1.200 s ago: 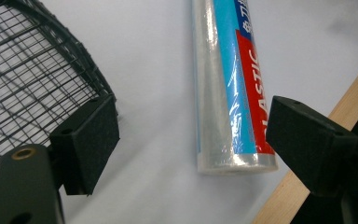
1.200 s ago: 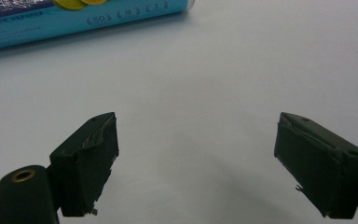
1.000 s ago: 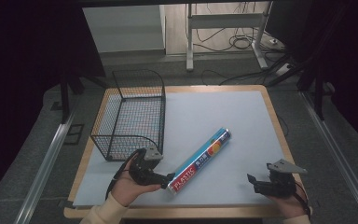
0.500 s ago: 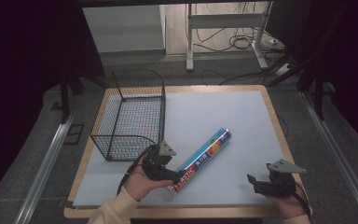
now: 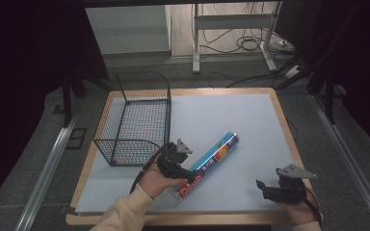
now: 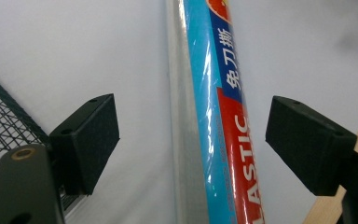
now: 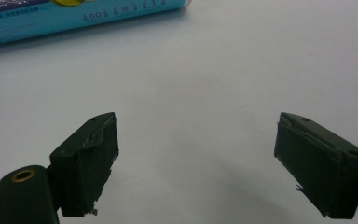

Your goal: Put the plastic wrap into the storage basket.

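Left gripper view has the roll [image 6: 214, 116] lying between the wide-open left gripper [image 6: 191, 140], untouched. Best to centre on it before closing (wrapper looks slick). On the mat [image 5: 231, 120] beside the basket [image 5: 135, 115], right gripper [image 7: 196, 158] gapes empty.

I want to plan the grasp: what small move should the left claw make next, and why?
Probably close the left claw. The plastic wrap roll lies between its open jaws, with a gap on each side, so neither pad presses on it yet. The wire basket stands beside it.
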Tool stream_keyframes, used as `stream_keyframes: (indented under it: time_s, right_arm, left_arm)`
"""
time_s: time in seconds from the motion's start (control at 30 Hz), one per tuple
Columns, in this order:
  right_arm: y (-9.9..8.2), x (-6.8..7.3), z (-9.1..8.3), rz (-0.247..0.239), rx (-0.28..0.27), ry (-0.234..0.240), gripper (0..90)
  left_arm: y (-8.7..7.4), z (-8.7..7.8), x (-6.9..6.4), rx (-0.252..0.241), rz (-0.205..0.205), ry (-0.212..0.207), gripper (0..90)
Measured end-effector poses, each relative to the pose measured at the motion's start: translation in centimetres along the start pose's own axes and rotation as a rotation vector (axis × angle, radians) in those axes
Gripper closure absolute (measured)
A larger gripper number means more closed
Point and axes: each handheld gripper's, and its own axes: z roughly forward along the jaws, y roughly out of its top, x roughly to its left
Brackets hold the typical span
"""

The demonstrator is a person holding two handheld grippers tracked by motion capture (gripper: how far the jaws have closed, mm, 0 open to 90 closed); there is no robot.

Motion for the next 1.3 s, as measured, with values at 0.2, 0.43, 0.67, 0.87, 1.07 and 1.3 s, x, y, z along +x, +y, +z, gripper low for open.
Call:
stream_keyframes:
  time_s: [0.2, 0.43, 0.67, 0.87, 1.07, 1.3]
  right_arm:
    - [0.0, 0.0, 0.1, -0.004, 0.005, 0.002, 14.1]
    - [0.0, 0.0, 0.1, -0.004, 0.006, 0.000, 14.1]
    - [0.0, 0.0, 0.2, -0.003, 0.010, 0.002, 14.1]
    - [-0.1, 0.0, 0.2, -0.002, 0.015, 0.003, 14.1]
    - [-0.1, 0.1, 0.3, -0.006, 0.019, 0.001, 14.1]
    - [-0.1, 0.0, 0.4, -0.006, 0.024, 0.000, 14.1]
  left_arm:
    - [0.8, 0.5, 0.2, 0.007, -0.005, 0.000, 17.2]
    - [1.8, 1.9, 0.1, 0.028, -0.007, -0.005, 17.0]
    - [2.8, 3.4, -0.4, 0.057, -0.003, -0.011, 16.7]
    - [3.5, 4.2, -0.4, 0.075, -0.002, -0.016, 16.5]
    - [4.2, 5.3, -0.6, 0.107, 0.009, -0.041, 15.5]
    - [5.1, 7.2, -1.0, 0.159, 0.024, -0.040, 14.6]
